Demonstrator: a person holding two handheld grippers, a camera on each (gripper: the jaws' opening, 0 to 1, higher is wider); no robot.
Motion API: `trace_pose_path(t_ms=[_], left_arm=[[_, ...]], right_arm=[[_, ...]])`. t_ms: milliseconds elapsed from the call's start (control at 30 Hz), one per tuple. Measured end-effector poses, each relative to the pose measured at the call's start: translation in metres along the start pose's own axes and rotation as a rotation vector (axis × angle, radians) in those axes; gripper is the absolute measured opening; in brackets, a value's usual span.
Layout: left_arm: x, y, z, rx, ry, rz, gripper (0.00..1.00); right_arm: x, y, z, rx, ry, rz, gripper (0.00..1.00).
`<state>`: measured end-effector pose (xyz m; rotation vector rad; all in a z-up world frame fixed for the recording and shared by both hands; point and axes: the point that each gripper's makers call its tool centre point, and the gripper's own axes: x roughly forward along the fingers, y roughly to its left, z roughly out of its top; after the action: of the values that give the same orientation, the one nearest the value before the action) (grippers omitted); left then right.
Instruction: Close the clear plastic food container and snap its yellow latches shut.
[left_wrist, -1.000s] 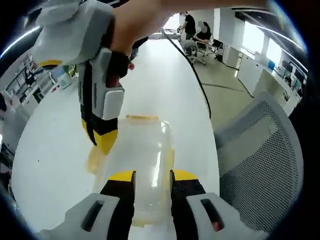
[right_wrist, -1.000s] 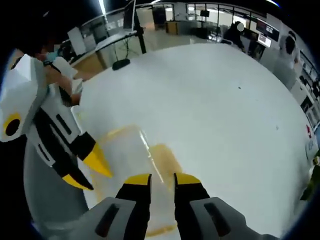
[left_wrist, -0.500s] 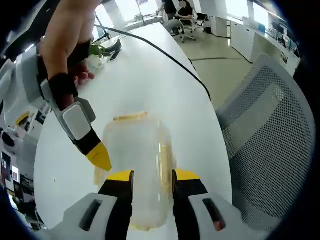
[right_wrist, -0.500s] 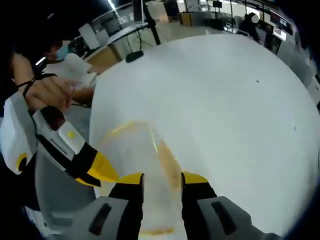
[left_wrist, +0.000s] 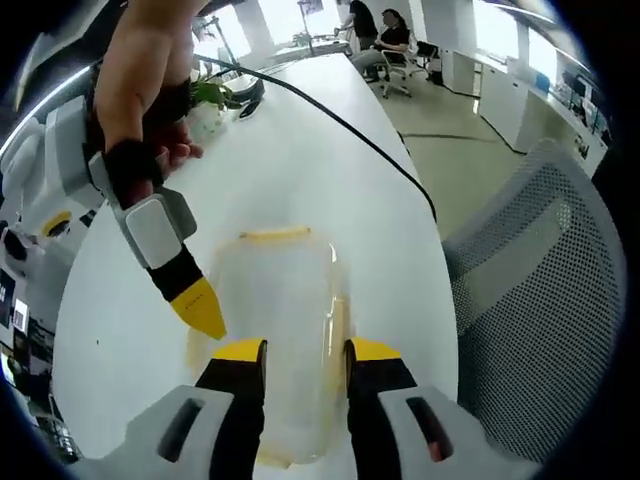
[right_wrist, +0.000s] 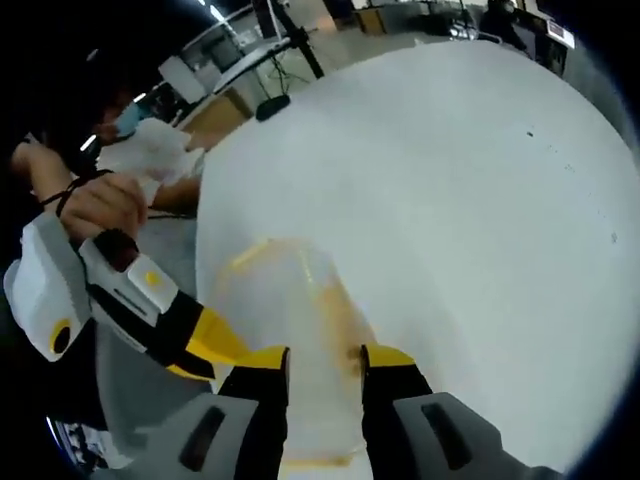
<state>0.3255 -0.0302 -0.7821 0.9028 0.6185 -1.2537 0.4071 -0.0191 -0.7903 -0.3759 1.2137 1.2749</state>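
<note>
The clear plastic container (left_wrist: 285, 300) lies on the white table (left_wrist: 300, 170) with its lid down. One yellow latch (left_wrist: 275, 234) sits at its far end and another latch (left_wrist: 342, 320) runs along its right side. My left gripper (left_wrist: 305, 352) stands open just over the container's near end, a jaw on either side of the lid's middle. The right gripper (left_wrist: 198, 308), held by a hand, points its yellow tip at the container's left edge. In the right gripper view the container (right_wrist: 290, 300) lies between the open jaws of my right gripper (right_wrist: 325, 358), and the left gripper (right_wrist: 215, 340) reaches in from the left.
A black cable (left_wrist: 340, 120) runs across the table beyond the container. A grey mesh office chair (left_wrist: 530, 300) stands close by the table's edge on the right. A potted plant (left_wrist: 205, 100) sits at the back. People sit at desks far off (left_wrist: 385, 40).
The right gripper has come down from above the lid to the container's left edge. Both views have shifted a little with the hands. The container has stayed in place.
</note>
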Motion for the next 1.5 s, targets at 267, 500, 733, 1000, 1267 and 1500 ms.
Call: trace_pose_path(t_ms=[267,500,733,1000,1267,1500], left_arm=[[0.001,0.001,0.000,-0.023,0.011,0.000,0.30],[0.001,0.001,-0.001,-0.032,0.016,0.002,0.29],[0.001,0.000,-0.001,-0.019,0.018,0.007,0.29],[0.001,0.000,-0.001,-0.013,0.027,0.009,0.28],[-0.002,0.003,-0.006,0.021,0.040,0.062,0.27],[0.003,0.001,-0.003,0.040,0.018,0.050,0.28]], right_arm=[[0.001,0.000,-0.001,-0.003,0.037,0.019,0.26],[0.000,-0.001,-0.001,0.023,0.023,0.036,0.25],[0.001,-0.001,-0.001,0.042,0.034,0.060,0.23],[0.006,-0.001,-0.001,0.073,0.089,0.095,0.22],[0.011,0.003,-0.005,0.121,0.131,0.128,0.24],[0.009,0.003,-0.006,0.105,0.132,0.128,0.27]])
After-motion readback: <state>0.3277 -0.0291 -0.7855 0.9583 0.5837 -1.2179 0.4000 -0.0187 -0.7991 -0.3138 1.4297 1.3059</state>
